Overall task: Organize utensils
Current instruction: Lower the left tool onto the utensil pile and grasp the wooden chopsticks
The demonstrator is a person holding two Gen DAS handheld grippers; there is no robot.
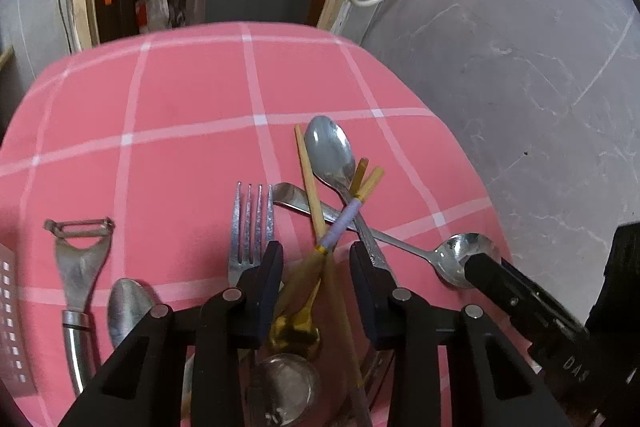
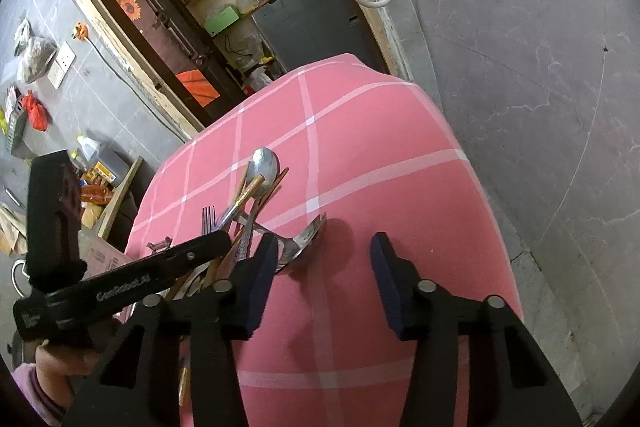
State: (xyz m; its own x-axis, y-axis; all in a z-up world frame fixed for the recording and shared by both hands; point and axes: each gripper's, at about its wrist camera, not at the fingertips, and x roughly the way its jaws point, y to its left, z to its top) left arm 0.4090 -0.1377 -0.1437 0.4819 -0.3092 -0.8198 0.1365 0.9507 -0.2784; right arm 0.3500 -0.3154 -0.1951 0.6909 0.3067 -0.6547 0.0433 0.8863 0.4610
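The pink table (image 1: 160, 107) holds a pile of spoons (image 1: 330, 151), chopsticks (image 1: 308, 179), a fork (image 1: 252, 227) and a peeler (image 1: 80, 267). The left gripper (image 1: 316, 255) is spread wide over the chopsticks. The right gripper (image 2: 324, 251) is spread wide too, holding nothing, beside a spoon (image 2: 304, 243).

Even, soft daylight; fisheye bending and dark corners all round; blur low at 6 o'clock; faint spoon (image 2: 308, 241) shadow.

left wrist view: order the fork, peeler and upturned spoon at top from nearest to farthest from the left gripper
1. Fork, by the left gripper's left finger.
2. Spoon, ahead, slightly right.
3. Peeler, far left.
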